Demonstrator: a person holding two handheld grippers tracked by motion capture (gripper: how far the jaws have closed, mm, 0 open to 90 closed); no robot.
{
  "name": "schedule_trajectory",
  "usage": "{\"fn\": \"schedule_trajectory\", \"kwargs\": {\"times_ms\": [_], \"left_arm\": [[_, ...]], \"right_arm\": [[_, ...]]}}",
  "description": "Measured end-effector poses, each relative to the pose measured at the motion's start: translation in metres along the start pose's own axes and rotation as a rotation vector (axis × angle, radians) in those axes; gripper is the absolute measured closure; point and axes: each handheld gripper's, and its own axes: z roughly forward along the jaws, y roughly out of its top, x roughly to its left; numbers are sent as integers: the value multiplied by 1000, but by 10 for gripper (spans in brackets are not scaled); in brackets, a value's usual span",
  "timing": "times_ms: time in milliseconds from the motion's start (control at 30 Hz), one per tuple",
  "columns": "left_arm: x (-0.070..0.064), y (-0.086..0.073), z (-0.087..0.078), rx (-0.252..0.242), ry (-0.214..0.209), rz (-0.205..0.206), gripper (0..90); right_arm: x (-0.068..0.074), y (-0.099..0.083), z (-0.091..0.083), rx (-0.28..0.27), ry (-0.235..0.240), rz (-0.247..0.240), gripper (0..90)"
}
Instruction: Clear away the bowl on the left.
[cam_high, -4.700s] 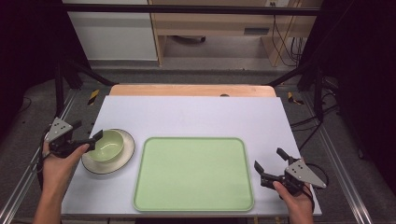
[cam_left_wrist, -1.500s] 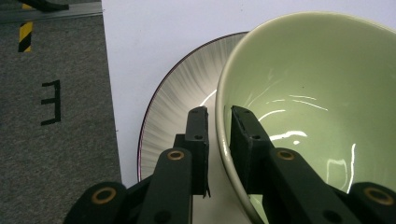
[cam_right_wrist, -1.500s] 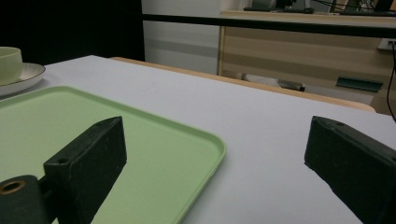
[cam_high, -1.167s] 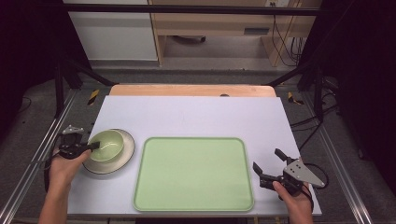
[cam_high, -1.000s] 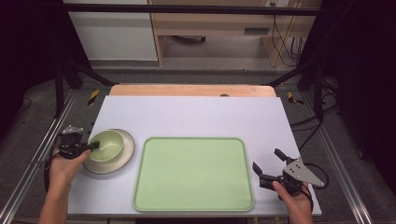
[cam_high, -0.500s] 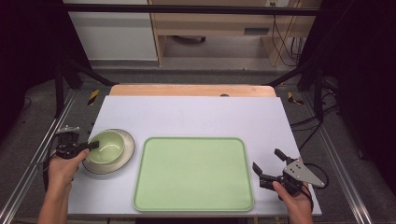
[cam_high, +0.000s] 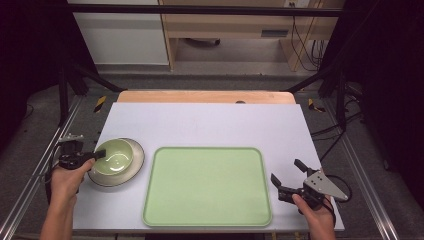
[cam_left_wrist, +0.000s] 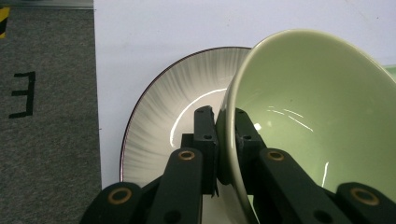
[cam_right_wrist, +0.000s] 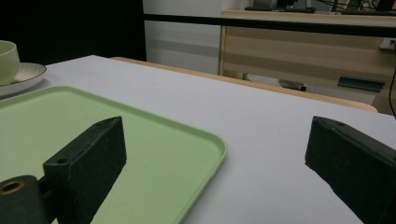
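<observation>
On the table (cam_high: 210, 122), a green tray (cam_high: 207, 186) lies centre. Just left, a plate (cam_high: 131, 170) carries a green bowl (cam_left_wrist: 317, 116); the left hand-held gripper (cam_left_wrist: 223, 122) pinches its near rim. The right hand-held gripper (cam_high: 287, 175) waits wide open, empty, right of the tray.

You're looking at a white tabletop (cam_high: 210, 122) with a wooden strip (cam_high: 205, 97) showing along its far edge. A light green tray (cam_high: 207, 186) is lying flat at the near centre. A ribbed plate (cam_high: 131, 166) is sitting just left of the tray, apart from it, near the table's left edge.
</observation>
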Motion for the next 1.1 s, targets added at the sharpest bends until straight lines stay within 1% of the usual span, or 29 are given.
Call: {"fn": "schedule_trajectory", "kwargs": {"times_ms": [133,300,333,367,400,500,533,567,600,833,900,1000,1100], "left_arm": [[-2,1,-2,-1,-9,5,832],[-5,5,-6,-14,-22,12,831],[-6,6,-8,-19,-38,5,830],[-6,6,-8,-19,-38,5,829],[-8,7,-9,-28,-59,3,830],[-11,9,-10,-34,-64,7,830],[-15,11,-10,-33,-63,20,830],[-15,11,-10,-33,-63,20,830],[-18,12,-10,-30,-65,31,830],[-26,14,-8,-35,-81,41,830],[-28,14,-8,-35,-83,57,830],[-32,15,-5,-23,-84,68,829],[-34,15,-5,-22,-85,73,829]], "right_arm": [[1,1,-2,0,-3,4,54],[1,1,-1,0,-1,1,54],[1,1,-1,2,-1,0,55],[1,1,-1,2,-1,0,55],[1,1,-1,0,-4,7,54],[1,1,-2,0,-4,6,54],[0,1,-2,1,-3,5,54],[0,1,-2,1,-3,5,54],[0,1,-2,-1,-4,6,55],[-1,1,-2,-6,-5,-1,55],[0,1,-2,-4,-4,3,54],[0,1,-2,0,-3,4,55],[1,1,-2,-2,-2,4,55]]}}
